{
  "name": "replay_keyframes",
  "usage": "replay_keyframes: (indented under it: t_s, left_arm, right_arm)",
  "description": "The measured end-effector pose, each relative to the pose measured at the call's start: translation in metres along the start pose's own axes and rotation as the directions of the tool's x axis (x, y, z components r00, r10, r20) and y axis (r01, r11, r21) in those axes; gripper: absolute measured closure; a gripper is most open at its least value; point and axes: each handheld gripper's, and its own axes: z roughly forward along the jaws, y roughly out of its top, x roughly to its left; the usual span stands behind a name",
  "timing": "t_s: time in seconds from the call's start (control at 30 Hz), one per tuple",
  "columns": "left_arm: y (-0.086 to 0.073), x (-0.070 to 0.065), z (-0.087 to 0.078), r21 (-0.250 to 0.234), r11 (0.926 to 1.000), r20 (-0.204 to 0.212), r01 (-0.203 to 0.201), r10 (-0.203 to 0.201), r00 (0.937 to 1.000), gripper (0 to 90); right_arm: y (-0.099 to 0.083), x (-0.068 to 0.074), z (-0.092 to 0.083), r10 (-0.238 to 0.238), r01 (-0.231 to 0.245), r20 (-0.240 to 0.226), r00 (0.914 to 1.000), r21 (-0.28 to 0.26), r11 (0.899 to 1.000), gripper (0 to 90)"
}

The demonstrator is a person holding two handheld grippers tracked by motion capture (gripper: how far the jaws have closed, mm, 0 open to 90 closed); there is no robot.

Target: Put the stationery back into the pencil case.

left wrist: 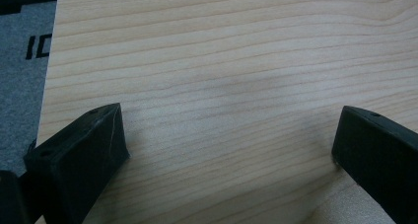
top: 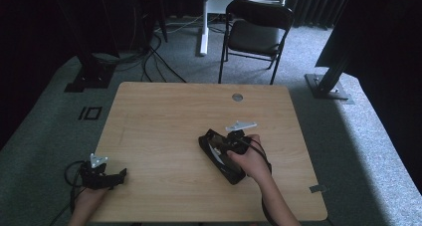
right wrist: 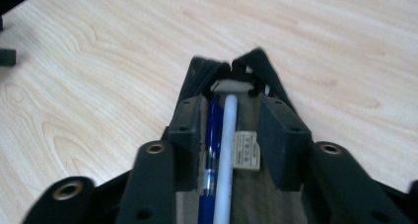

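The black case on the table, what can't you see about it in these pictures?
- High view: the case is small and dark, and the person's right hand covers its near end.
- Right gripper view: the blue pen and white pen are cut off by the bottom edge.
- Right gripper view: the print on the small label is too blurred to read.
- Right gripper view: the black jaws of the right gripper hide the case's sides.

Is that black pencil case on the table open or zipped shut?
Open. In the right gripper view the pencil case gapes, showing a blue pen and a white pen inside.
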Motion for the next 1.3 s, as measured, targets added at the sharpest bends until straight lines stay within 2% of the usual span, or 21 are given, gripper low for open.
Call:
replay_keyframes:
  t_s: [0.07, 0.3, 0.5, 0.67, 0.87, 1.13, 1.3]
  left_arm:
    - [0.0, 0.0, 0.0, 0.0, 1.0, 0.0, 0.0, 0.0, 1.0, 0.4]
    - [0.0, 0.0, 0.0, 0.0, 1.0, 0.0, 0.0, 0.0, 1.0, 0.4]
    - [0.0, 0.0, 0.0, 0.0, 1.0, 0.0, 0.0, 0.0, 1.0, 0.4]
    - [0.0, 0.0, 0.0, 0.0, 1.0, 0.0, 0.0, 0.0, 1.0, 0.4]
    - [0.0, 0.0, 0.0, 0.0, 1.0, 0.0, 0.0, 0.0, 1.0, 0.4]
    - [0.0, 0.0, 0.0, 0.0, 1.0, 0.0, 0.0, 0.0, 1.0, 0.4]
    - [0.0, 0.0, 0.0, 0.001, 1.0, 0.0, 0.0, 0.0, 1.0, 0.4]
  right_arm:
    - [0.001, 0.0, -0.001, -0.014, 0.014, -0.002, 0.9999, -0.02, 1.0, 56.7]
    - [0.002, -0.004, -0.001, -0.002, 0.003, 0.012, 0.9999, -0.083, 0.997, 47.2]
    - [0.001, -0.008, -0.001, 0.007, -0.004, 0.026, 0.9996, -0.112, 0.994, 39.1]
    - [0.0, -0.013, -0.001, 0.047, -0.04, 0.04, 0.9981, -0.155, 0.987, 31.1]
    - [-0.003, -0.022, -0.005, 0.07, -0.056, 0.076, 0.9946, -0.173, 0.983, 28.8]
    - [-0.007, -0.03, -0.01, 0.089, -0.071, 0.093, 0.9916, -0.188, 0.98, 27.2]
    - [-0.01, -0.036, -0.013, 0.097, -0.072, 0.12, 0.9881, -0.197, 0.978, 24.7]
